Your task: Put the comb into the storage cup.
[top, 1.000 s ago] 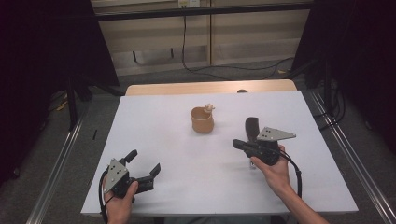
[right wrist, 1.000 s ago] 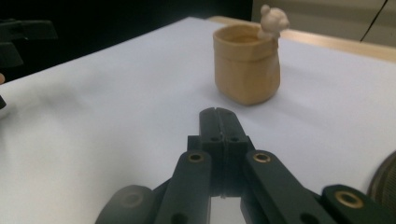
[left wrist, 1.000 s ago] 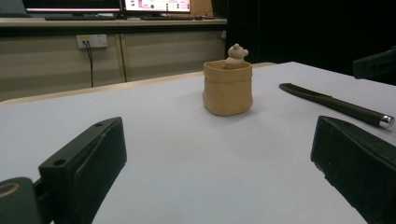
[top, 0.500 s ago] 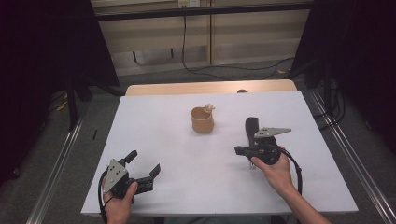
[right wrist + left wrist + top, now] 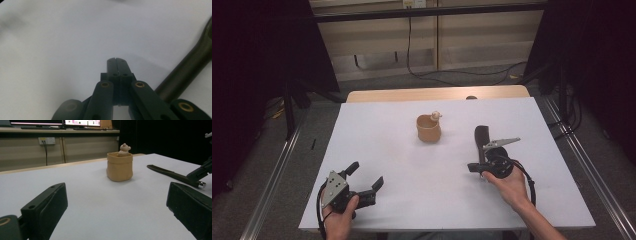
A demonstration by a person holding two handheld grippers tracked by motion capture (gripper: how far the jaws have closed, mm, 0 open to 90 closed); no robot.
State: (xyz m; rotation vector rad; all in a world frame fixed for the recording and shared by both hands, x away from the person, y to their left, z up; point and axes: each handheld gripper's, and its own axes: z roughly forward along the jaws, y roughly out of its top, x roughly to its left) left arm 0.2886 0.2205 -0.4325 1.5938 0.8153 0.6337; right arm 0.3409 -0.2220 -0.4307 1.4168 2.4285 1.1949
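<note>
Left gripper (image 5: 366,179): near table edge, left side; jaws spread wide, nothing between them, aimed toward the pouch.
Right gripper (image 5: 116,65): near-right of the table; jaws pressed fully together, gripping nothing, tips hanging above bare surface.
Table (image 5: 387,140): one, white top, wooden strip showing at the far edge.
Dark tool (image 5: 481,139): one, long and black, lying flat just beside the right gripper; in the left gripper view a small silver tip shows at its near end. Judged stiff and light; the narrow handle end looks the best place to pinch, since the flat blade would sit too low.
Tan pouch (image 5: 119,166): one, upright at table centre, well apart from both grippers. Its soft rolled rim and slack sides suggest fabric or leather; likely light and yielding, so a grip on the rim wall may fold it, and a squeeze across the body seems safer.
Small figure (image 5: 124,148): one, bear-like, head poking above the pouch's rim. Probably light and easily tipped out.
Count: two grippers, one tool, one pouch, one figure.
</note>
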